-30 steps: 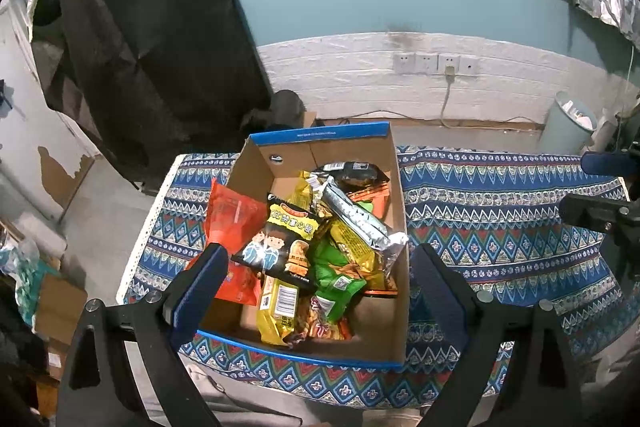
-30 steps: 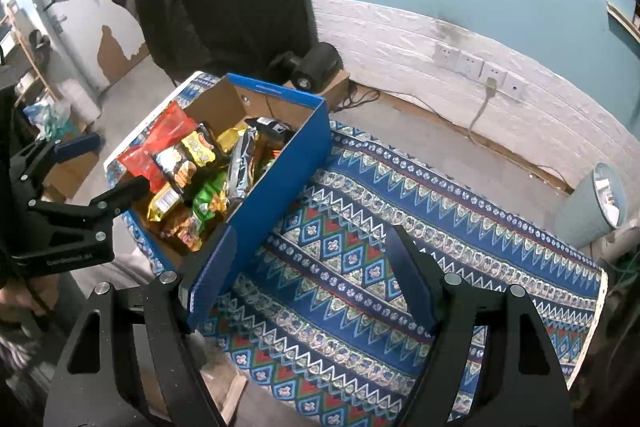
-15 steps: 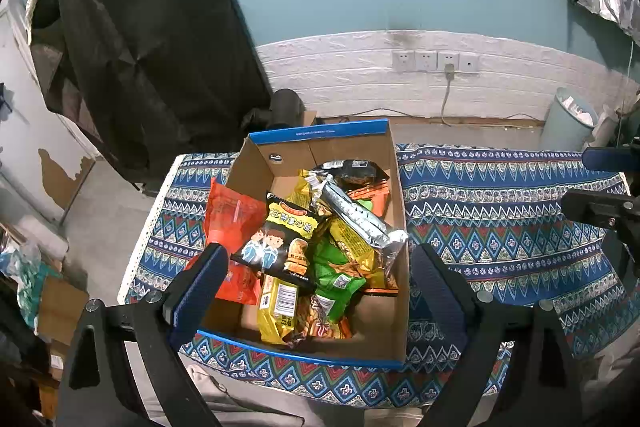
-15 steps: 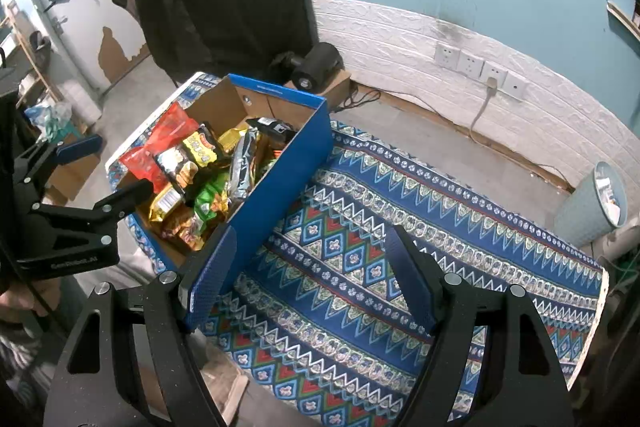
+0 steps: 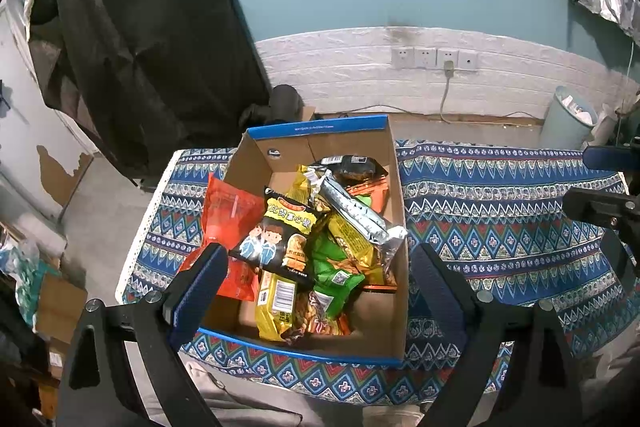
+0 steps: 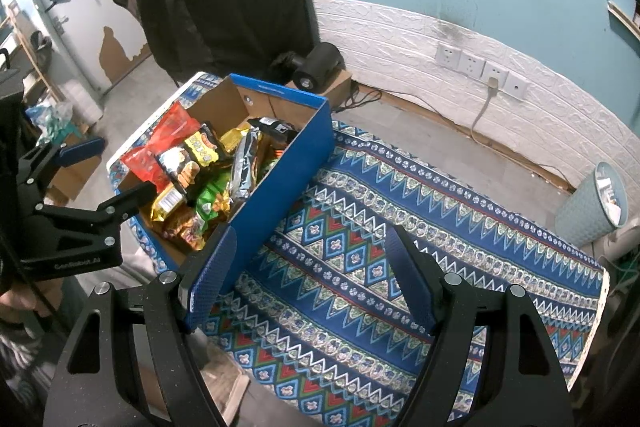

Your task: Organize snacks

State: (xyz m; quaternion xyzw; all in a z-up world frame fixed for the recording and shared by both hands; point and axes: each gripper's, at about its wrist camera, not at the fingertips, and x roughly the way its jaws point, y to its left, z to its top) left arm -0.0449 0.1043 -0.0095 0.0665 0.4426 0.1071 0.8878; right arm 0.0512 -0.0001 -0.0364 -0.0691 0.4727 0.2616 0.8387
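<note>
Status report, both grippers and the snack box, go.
Left gripper open, above snack box. Right gripper open, empty, over patterned cloth. Snacks piled loose in box. Nothing blocking.

A cardboard box heaped with snack packets is seen at the left end of the patterned tablecloth. It is framed by the spread fingers of the left gripper.
</note>
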